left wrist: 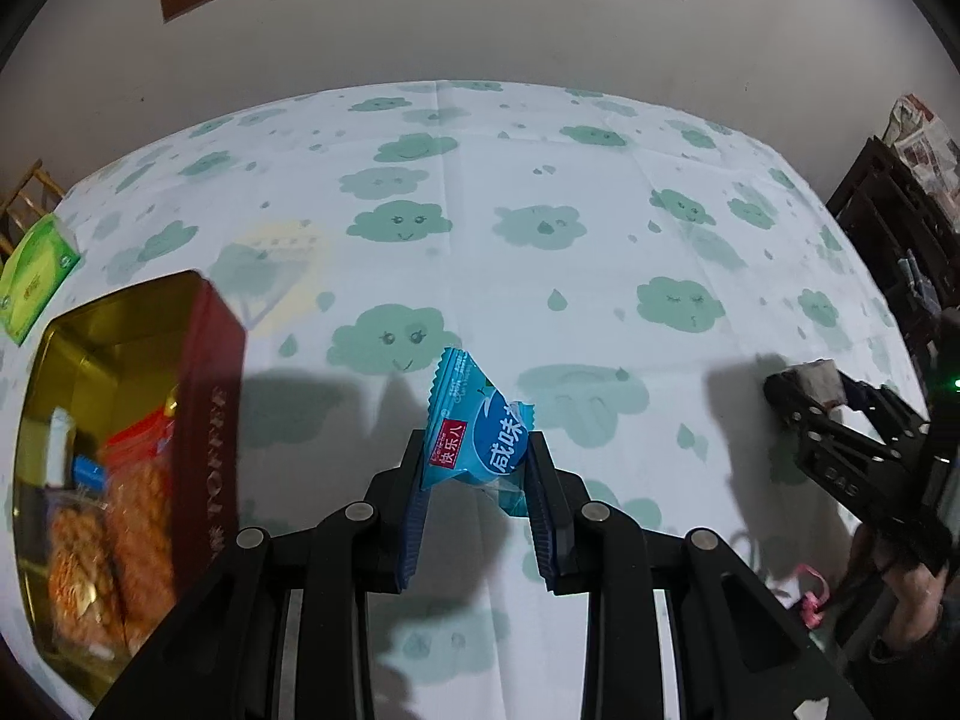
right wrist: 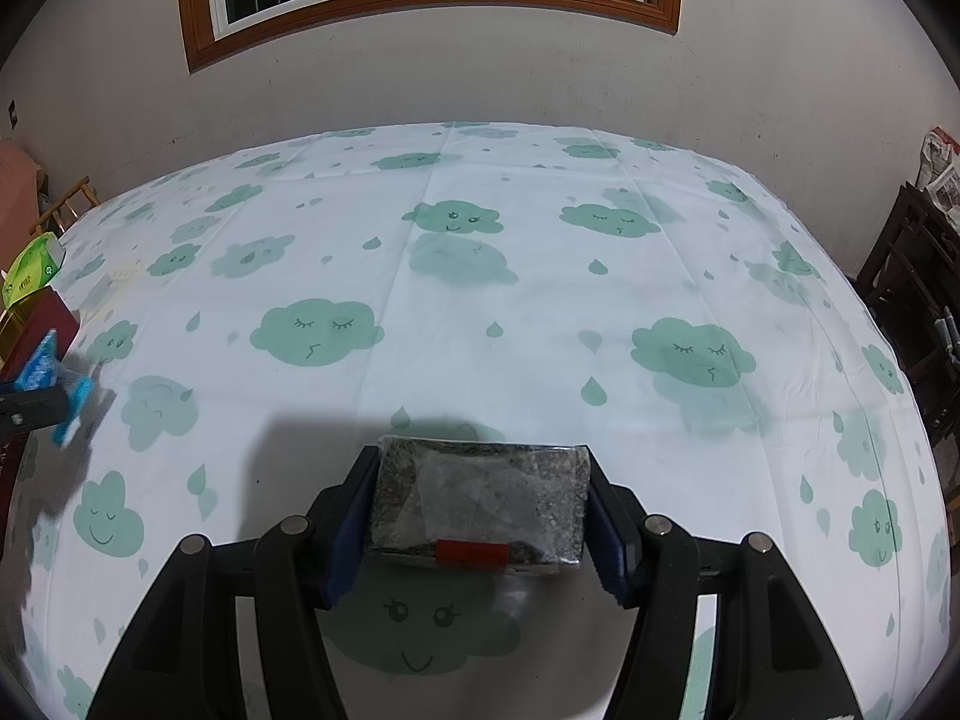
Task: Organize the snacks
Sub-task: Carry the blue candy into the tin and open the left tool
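1. Across both views spreads the surface (right wrist: 540, 312), draped in a white cloth printed with green clouds, bare through its middle.
2. At 9 o'clock in the left wrist view stands the open tin (left wrist: 207, 396), red outside and gold inside, its long axis running from 6 to 12 o'clock; orange snack packs (left wrist: 114, 534) already lie in it. A green tissue box (left wrist: 36, 276) sits just beyond it at 10 o'clock.
3. At 6 o'clock in the right wrist view, the right tongs (right wrist: 480, 510) are clamped on a dark speckled bar (right wrist: 480, 507) in clear wrap, its long axis crosswise from 9 to 3 o'clock and a red tab on its near edge. It is lifted off the surface, well apart from the tin.
4. Smallest, the blue packet (left wrist: 474, 432) is pinched in the left tongs (left wrist: 477, 468), standing tilted, its crimped end pointing toward 11 o'clock.
5. My judgement: the tin lies at 9 o'clock of the left tongs, near them, so the left hand is the closer one and a short leftward carry should come first.
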Available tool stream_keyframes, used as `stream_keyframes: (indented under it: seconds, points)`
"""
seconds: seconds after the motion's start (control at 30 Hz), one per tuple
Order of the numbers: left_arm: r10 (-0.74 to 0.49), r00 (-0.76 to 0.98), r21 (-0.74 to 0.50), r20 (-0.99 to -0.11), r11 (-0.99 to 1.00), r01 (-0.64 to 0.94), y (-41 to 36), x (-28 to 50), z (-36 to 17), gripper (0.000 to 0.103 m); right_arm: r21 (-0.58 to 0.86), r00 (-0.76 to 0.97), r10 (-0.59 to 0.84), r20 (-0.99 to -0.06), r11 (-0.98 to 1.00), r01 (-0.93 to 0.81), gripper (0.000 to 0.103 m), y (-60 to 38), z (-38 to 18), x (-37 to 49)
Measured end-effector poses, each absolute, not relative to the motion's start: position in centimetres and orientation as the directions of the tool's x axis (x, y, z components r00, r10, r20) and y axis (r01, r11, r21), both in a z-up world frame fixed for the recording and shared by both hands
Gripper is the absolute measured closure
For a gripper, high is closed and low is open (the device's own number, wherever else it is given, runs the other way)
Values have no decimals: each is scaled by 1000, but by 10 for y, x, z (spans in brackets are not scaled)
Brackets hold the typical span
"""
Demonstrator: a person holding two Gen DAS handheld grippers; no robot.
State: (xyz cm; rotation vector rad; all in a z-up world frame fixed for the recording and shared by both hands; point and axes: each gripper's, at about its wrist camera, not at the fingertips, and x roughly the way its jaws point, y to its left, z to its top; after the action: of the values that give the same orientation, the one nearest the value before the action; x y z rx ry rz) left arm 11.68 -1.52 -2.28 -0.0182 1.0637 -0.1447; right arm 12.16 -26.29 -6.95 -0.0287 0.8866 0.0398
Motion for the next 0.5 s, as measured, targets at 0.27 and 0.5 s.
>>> stream_keyframes:
  seconds: [0.27,0.5]
  points:
    - [-97,522,-63,-847,995,82,9,88,8,76,-9,632,23,-775,999,-47,40,-263,-70,121]
    - [-50,545,-47,-837,999,20,46,66,22,76,-9,632,22,-775,999,-47,40,-263,-70,121]
